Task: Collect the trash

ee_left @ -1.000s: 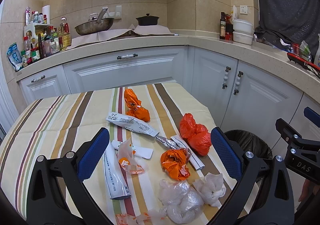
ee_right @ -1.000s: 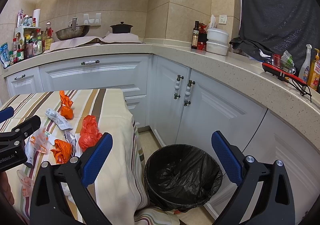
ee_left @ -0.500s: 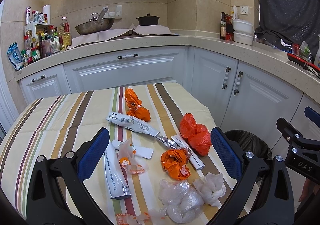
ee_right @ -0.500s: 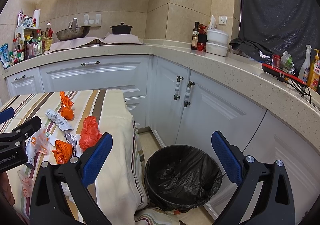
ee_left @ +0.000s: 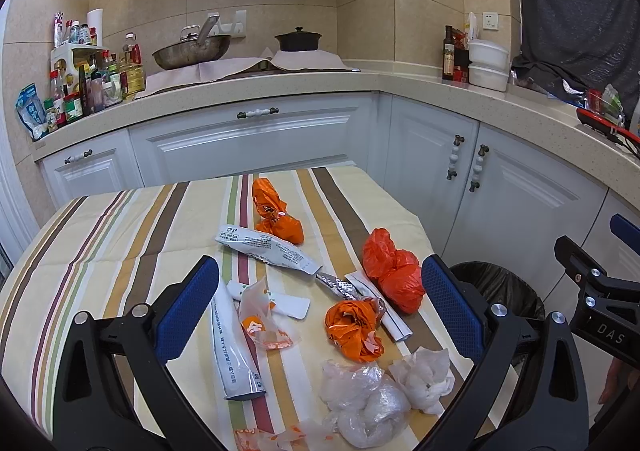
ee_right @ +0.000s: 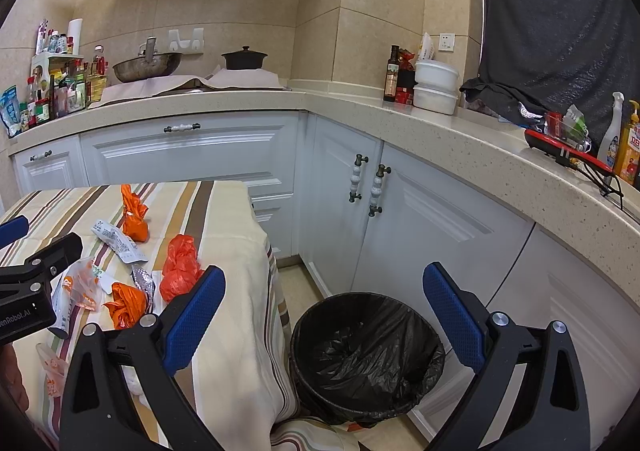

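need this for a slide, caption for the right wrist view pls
Open right gripper above the black-lined round trash bin, beside a striped-cloth table strewn with orange plastic bags.

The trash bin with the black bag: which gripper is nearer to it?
Right. The right gripper hovers open over the trash bin; the left gripper is open above the table's litter, beside the bin.

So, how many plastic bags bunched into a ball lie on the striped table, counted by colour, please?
Orange bags: 2
Red bag: 1
Clear bag: 1
Total: 4
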The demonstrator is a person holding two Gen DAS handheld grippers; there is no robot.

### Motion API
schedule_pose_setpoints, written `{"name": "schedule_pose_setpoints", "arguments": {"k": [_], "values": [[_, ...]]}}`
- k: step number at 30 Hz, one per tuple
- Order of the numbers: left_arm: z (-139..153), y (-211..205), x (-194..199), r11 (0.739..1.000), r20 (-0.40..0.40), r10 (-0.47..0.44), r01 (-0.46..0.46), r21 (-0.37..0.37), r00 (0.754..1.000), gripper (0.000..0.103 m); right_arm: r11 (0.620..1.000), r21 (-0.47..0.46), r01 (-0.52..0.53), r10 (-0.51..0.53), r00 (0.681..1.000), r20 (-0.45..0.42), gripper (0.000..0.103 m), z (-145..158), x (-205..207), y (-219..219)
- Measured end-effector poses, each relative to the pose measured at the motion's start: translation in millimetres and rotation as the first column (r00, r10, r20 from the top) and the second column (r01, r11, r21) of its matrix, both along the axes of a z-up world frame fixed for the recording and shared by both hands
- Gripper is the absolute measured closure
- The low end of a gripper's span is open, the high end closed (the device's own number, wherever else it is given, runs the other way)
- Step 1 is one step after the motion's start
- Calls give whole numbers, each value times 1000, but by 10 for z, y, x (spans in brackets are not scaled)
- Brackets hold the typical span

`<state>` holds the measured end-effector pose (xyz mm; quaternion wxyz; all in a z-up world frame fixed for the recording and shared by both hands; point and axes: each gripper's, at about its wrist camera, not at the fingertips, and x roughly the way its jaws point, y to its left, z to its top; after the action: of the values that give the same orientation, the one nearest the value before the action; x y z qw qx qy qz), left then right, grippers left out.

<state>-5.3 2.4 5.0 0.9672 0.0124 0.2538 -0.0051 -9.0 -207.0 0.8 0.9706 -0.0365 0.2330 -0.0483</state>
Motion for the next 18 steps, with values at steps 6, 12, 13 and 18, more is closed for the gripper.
{"name": "schedule_pose_setpoints", "arguments": {"k": [6, 12, 13, 18], "values": [[1, 45, 3, 1000, -3, 3, -3, -2, 1000, 4, 1000, 1, 1, -1, 1000, 1, 7, -5, -2, 1], [-10, 41, 8, 1000, -2, 4, -4, -1, 1000, 4, 1000, 0, 1, -1, 1000, 2, 7, -3, -1, 3], [-11, 42, 8, 1000, -3, 4, -4, -1, 1000, 4, 1000, 0, 1, -1, 1000, 2, 7, -1, 0, 5], [-11, 42, 9, 1000, -3, 3, -3, -2, 1000, 4, 1000, 0, 0, 0, 1000, 1, 7, -5, 0, 5]]}}
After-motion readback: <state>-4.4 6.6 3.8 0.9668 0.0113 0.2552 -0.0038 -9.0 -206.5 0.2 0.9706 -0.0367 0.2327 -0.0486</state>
